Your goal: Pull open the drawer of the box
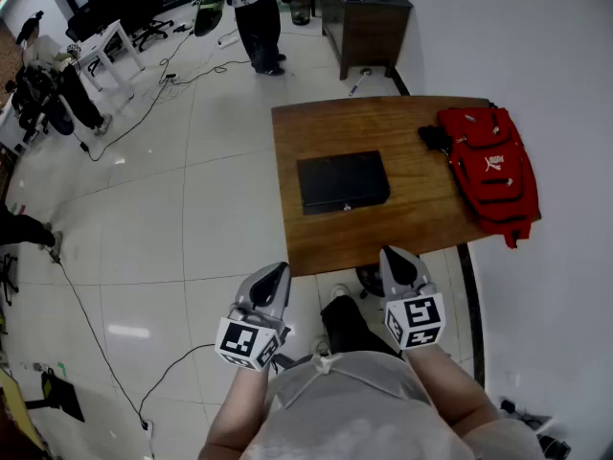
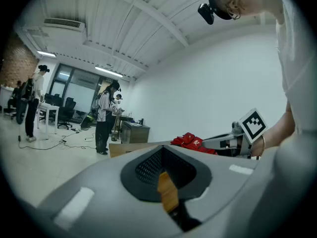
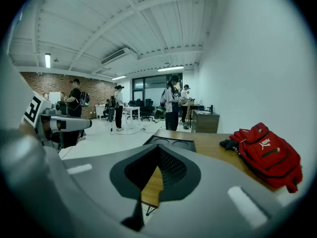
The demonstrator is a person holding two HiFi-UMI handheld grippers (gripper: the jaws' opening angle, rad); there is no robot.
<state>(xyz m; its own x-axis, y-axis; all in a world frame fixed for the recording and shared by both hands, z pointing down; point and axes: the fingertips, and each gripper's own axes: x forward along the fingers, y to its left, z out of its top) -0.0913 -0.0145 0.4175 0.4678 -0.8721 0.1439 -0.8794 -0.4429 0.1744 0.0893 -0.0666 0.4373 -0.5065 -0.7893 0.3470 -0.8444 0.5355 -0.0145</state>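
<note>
A flat black box [image 1: 342, 181] lies on the left half of a wooden table [image 1: 421, 220], its long near side facing me; it shows past the jaws in the right gripper view as the box [image 3: 168, 143]. Both grippers hover short of the table's near edge, close to my body and well apart from the box. My left gripper [image 1: 271, 278] is shut with nothing in it, its jaws together in the left gripper view [image 2: 166, 175]. My right gripper [image 1: 394, 259] is also shut and empty [image 3: 156, 175].
A red backpack [image 1: 488, 166] lies on the table's right end with a small black item [image 1: 433, 137] beside it. A white wall runs along the right. A dark cabinet [image 1: 364, 17] stands beyond the table; a person [image 1: 259, 17], chairs and floor cables are farther off.
</note>
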